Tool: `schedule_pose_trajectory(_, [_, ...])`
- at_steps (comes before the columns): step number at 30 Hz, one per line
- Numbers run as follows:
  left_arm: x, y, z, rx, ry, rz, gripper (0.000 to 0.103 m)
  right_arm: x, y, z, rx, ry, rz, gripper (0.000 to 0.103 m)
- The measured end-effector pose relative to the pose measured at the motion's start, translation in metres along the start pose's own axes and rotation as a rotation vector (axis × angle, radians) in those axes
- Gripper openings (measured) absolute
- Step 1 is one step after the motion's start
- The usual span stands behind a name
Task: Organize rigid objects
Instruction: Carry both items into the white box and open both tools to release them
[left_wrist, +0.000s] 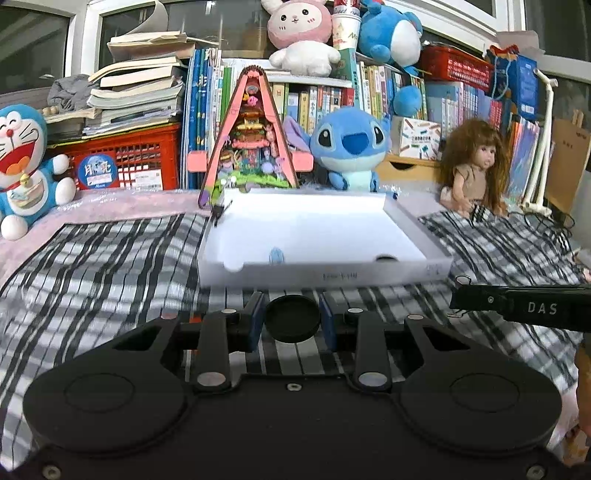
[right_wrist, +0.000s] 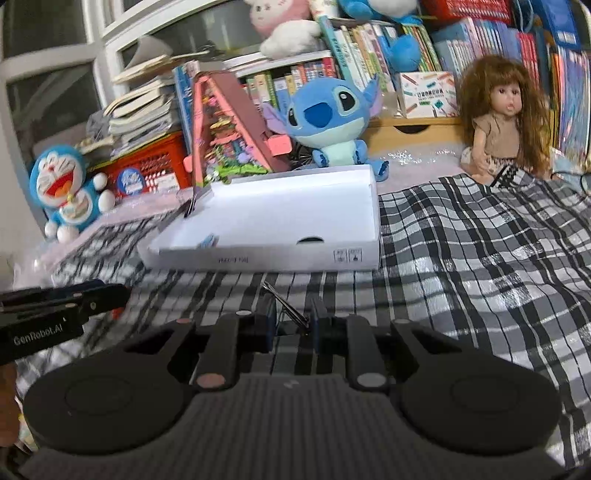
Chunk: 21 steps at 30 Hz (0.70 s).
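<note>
My left gripper (left_wrist: 292, 320) is shut on a round black cap (left_wrist: 292, 318) and holds it just in front of the white shallow box (left_wrist: 325, 275). My right gripper (right_wrist: 293, 320) is shut on a black binder clip (right_wrist: 286, 308) with wire handles, also in front of the white box (right_wrist: 258, 258). Another binder clip (right_wrist: 191, 206) is clipped on the box's far left corner and also shows in the left wrist view (left_wrist: 218, 212). A small blue item (left_wrist: 276, 255) lies inside the box. The right gripper's side shows in the left wrist view (left_wrist: 517, 304).
A black-and-white plaid cloth (right_wrist: 480, 266) covers the surface. Behind the box stand a Stitch plush (left_wrist: 349, 146), a pink triangular diorama (left_wrist: 251, 136), a Doraemon plush (left_wrist: 26, 166), a long-haired doll (right_wrist: 506, 114), a red crate (left_wrist: 125, 162) and shelves of books.
</note>
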<state>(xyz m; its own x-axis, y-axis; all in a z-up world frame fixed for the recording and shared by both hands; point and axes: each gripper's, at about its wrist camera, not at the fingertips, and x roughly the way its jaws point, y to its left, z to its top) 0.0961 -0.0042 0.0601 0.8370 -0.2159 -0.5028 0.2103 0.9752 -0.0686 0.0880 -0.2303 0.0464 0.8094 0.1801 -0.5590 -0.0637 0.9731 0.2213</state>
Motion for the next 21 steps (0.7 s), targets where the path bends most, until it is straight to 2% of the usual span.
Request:
schedule_pose_trajectory(4, [0.016,0.004,0.022,-0.009,0.002,-0.004,0.03,0.012,-0.009,0.024,0.074,0.031,0.021,0.023])
schedule_pose_trajectory(12, [0.065,0.018,0.065,-0.077,0.07,-0.027,0.03,0.043,-0.021,0.062,0.183,0.079,0.032,0.023])
schedule_pose_trajectory(21, [0.131,0.028,0.087,-0.138,0.136,0.008,0.03,0.082,-0.027,0.094,0.24,0.102,0.029,0.023])
